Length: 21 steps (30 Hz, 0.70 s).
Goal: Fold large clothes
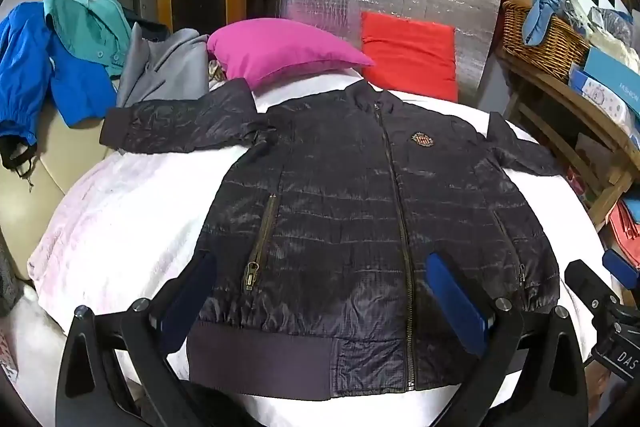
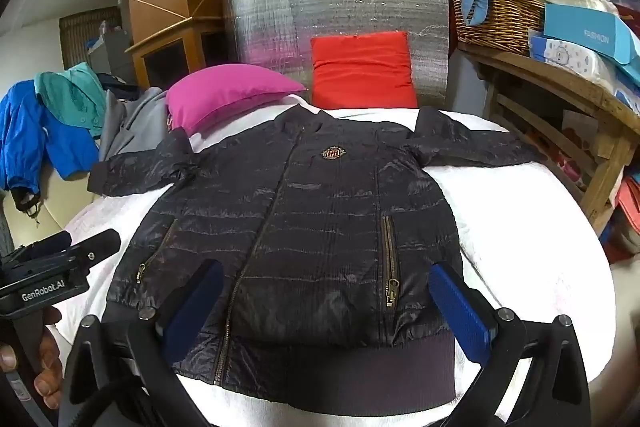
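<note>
We hold both tools just short of the hem of the dark quilted jacket, our landmark here: the left gripper and the right gripper each hover over its near waistband with jaws spread wide and nothing between the blue pads. The left tool's body, seen from the right wrist, reads "GenRobot.AI", and the right tool's body, seen from the left wrist, shows the letters "DAS" before the frame cuts it off. We judge the folding not yet begun: the jacket lies face up and zipped on the white bedcover, both sleeves spread sideways, no fold in it, so all steps remain, sleeves first by our guess. On the jacket's chest sits 1 crest badge, its lettering too small to read. Behind the collar rest a magenta pillow and a red cushion. Beyond the jacket's far right sleeve, a blue box beside a wicker basket reads "FASHION".
</note>
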{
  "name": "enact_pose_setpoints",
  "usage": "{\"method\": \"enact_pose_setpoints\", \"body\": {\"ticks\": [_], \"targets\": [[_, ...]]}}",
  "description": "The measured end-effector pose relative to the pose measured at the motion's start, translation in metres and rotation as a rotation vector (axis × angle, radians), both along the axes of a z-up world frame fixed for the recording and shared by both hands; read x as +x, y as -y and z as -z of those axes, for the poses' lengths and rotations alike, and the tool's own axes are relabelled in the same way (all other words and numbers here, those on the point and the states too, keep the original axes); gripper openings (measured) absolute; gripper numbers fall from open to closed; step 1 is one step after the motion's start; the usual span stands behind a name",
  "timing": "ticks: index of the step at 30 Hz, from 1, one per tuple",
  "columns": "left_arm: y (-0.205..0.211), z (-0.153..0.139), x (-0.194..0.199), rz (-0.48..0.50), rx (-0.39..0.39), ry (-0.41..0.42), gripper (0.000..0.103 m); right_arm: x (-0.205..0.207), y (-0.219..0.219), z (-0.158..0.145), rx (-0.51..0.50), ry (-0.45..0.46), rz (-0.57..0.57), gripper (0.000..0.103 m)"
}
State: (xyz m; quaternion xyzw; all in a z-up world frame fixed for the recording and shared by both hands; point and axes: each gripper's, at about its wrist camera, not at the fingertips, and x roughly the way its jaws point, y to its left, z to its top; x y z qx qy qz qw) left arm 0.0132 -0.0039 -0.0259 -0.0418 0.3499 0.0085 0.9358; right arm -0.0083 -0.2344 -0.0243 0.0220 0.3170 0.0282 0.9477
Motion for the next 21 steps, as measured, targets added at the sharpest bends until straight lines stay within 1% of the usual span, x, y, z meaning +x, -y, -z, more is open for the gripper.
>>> {"method": "enact_pose_setpoints", "body": {"ticks": [3, 9, 16, 21], "targets": [[-0.003, 0.003, 0.0, -0.006, -0.016, -0.005, 0.103, -0.002, -0.002, -0.001, -0.008, 0.004, -0.01, 0.103], [-0.004, 0.003, 0.0, -0.008, -0.021, -0.011, 0.103, -0.002, -0.004, -0.001, -0.017, 0.006, -0.013, 0.103], [0.0, 0.005, 0.002, -0.007, -0.002, -0.021, 0.103, -0.003, -0.003, 0.002, -0.01, 0.008, -0.017, 0.103], [0.004, 0.009, 0.003, -0.003, 0.014, -0.037, 0.103, -0.002, 0.003, 0.009, 0.006, -0.009, -0.011, 0.103]]}}
